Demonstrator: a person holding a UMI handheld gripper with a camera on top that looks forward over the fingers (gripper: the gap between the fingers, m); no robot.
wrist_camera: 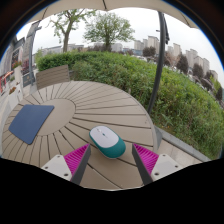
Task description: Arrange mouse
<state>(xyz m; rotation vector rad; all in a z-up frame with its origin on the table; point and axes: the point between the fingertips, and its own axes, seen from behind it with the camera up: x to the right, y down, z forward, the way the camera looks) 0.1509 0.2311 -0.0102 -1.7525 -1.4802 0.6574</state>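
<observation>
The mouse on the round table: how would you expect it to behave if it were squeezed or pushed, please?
The mouse looks rigid and small, so probably light. Its smooth domed shell might slip under a high pinch. It lies flat on the slatted table, so it should slide, not roll or tip. It sits between the open fingers of the hand-held gripper.

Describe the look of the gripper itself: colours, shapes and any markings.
The gripper shows two dark, narrow fingers that run forward like slim bars. Each bears a bright magenta pad, roughly wedge-shaped with a ridged look. Pale, whitish parts sit beside the pads at the outer sides. No cables, markings, hand or sleeve can be seen in this view.
</observation>
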